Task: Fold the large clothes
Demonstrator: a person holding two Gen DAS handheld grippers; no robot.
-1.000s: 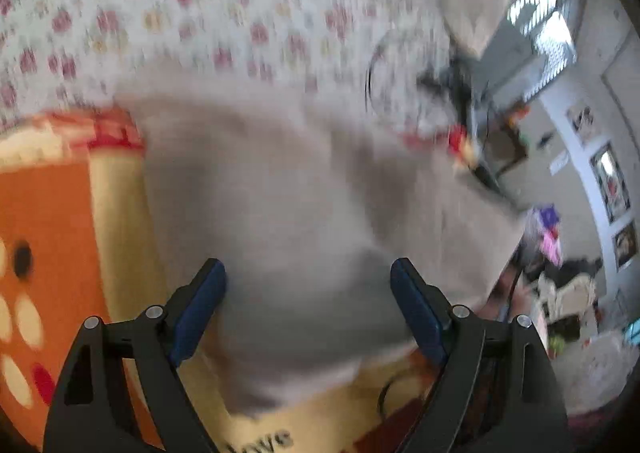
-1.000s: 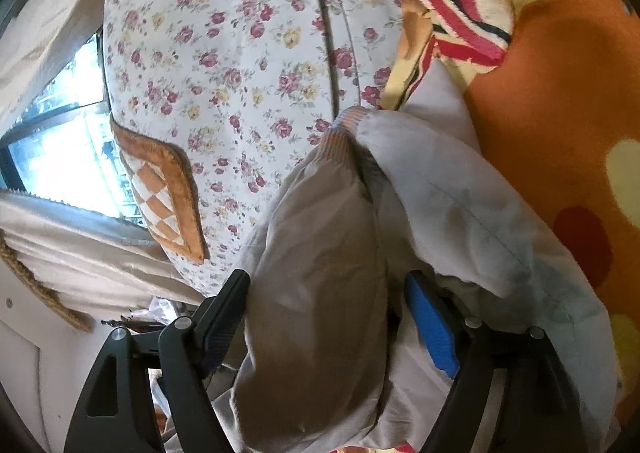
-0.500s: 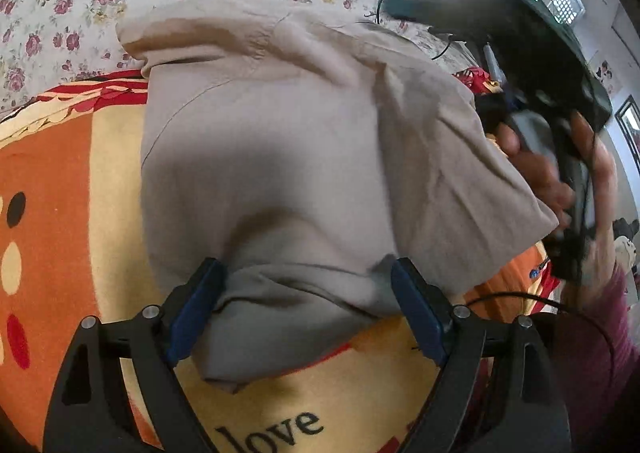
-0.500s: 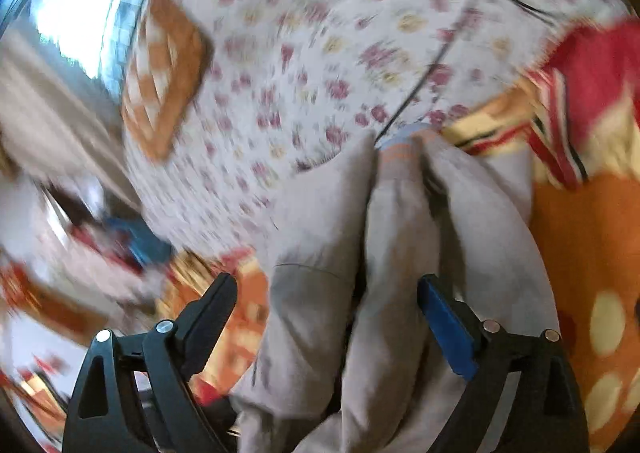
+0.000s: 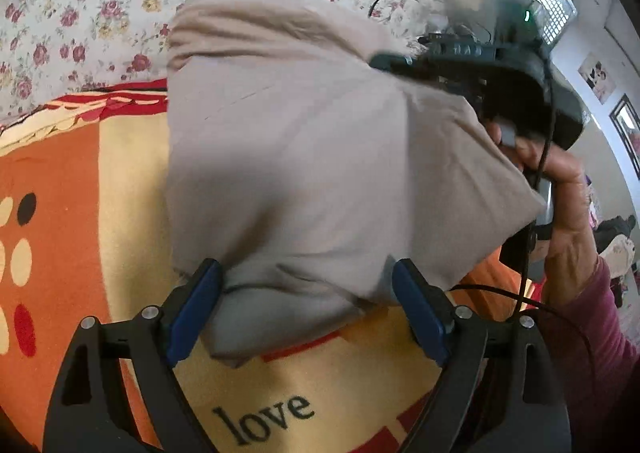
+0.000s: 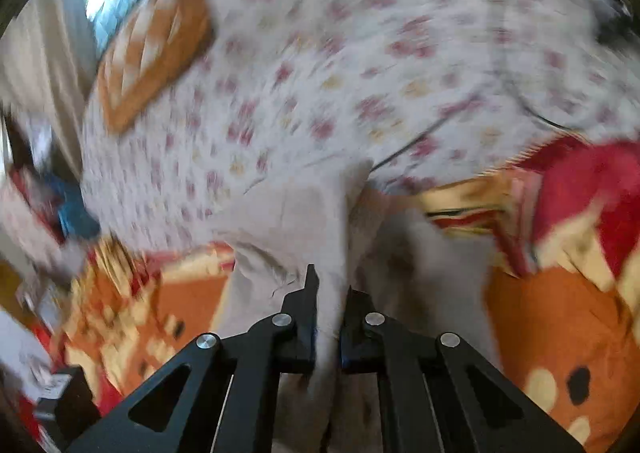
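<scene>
A large beige garment [image 5: 304, 157] lies bunched on the orange patterned blanket [image 5: 72, 181], its far end reaching past the blanket's red border. One fold appears lifted above the blanket, though motion blur obscures it.

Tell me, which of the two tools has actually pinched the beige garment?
The right tool: its jaws have just closed on a fold of the beige garment. The left tool stands wide open, cloth merely lying between its blue pads.

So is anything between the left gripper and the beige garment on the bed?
Nothing visible. The left gripper has its jaws wide open with the lower edge of the beige garment already lying between them. The right gripper has just closed on another part of the cloth, off to the side.
</scene>
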